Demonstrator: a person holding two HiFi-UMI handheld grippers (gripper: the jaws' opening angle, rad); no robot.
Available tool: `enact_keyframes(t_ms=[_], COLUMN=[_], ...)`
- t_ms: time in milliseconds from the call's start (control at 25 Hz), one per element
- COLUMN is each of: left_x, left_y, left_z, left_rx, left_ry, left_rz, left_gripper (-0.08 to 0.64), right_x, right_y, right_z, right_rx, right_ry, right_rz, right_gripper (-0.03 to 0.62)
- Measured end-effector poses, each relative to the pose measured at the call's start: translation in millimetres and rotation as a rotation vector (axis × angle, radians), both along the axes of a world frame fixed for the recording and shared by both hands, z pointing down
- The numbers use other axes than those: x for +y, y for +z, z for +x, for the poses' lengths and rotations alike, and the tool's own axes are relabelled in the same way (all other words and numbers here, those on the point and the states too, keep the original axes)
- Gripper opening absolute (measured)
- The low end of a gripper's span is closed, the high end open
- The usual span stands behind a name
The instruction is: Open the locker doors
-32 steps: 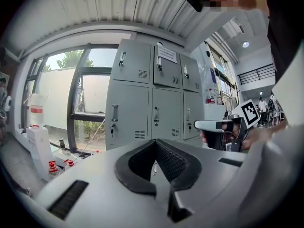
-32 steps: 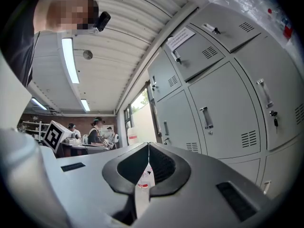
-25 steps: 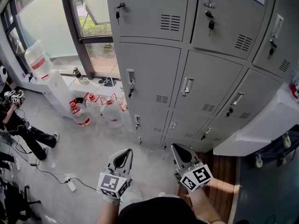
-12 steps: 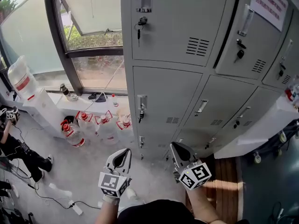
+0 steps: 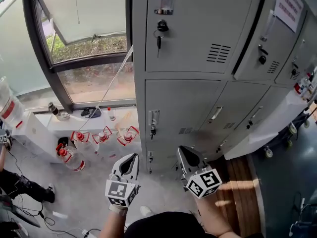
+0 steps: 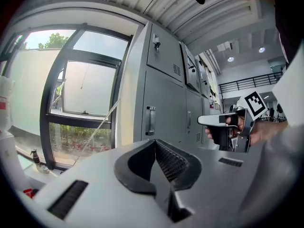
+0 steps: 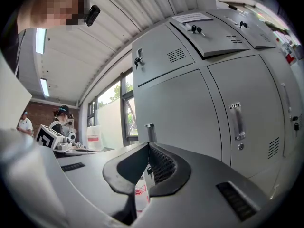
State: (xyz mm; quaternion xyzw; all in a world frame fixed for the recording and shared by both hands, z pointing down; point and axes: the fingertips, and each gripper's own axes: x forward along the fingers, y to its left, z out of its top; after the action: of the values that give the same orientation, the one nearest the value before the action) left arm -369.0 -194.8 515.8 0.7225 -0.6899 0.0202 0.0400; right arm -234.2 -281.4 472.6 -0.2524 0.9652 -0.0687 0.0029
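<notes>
A bank of grey lockers (image 5: 198, 83) stands ahead, every door in view closed. The top left door carries a key (image 5: 158, 36) in its lock. The door below it has a handle (image 5: 153, 120) on its left edge. My left gripper (image 5: 131, 161) is held level in front of the lowest lockers, shut and empty, short of the doors. My right gripper (image 5: 184, 153) is beside it, also shut with nothing in it. In the left gripper view the closed jaws (image 6: 154, 141) point at a door handle (image 6: 150, 120). The right gripper view shows its jaws (image 7: 148, 145) meeting, left of a handle (image 7: 236, 121).
A large window (image 5: 84, 38) with a sill is left of the lockers. Several red-capped water bottles (image 5: 101, 135) stand on the floor below it. A white cabinet on castors (image 5: 262, 133) juts out at right over wooden decking (image 5: 242, 182). A person (image 5: 15, 182) sits at far left.
Both grippers and the head view have come nearer to the lockers, which now fill more of the picture. The jaws of both grippers stay closed and empty.
</notes>
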Motion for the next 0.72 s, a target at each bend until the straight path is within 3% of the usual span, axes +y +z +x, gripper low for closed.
enact_keyframes(t_ms=[200, 720], left_x=[-26, -78], left_y=[-20, -136], left_z=[-7, -1], left_rx=[-0.019, -0.093], left_ry=[0.01, -0.114], left_rz=[0.03, 0.199], left_gripper=[0.018, 0.02], right_x=[-13, -46], right_y=[-11, -67], right_z=[-3, 20], right_rx=[0.019, -0.011], right_ry=[0.049, 0.074], right_rz=[0.011, 0.057], right_gripper=[0.029, 0.029])
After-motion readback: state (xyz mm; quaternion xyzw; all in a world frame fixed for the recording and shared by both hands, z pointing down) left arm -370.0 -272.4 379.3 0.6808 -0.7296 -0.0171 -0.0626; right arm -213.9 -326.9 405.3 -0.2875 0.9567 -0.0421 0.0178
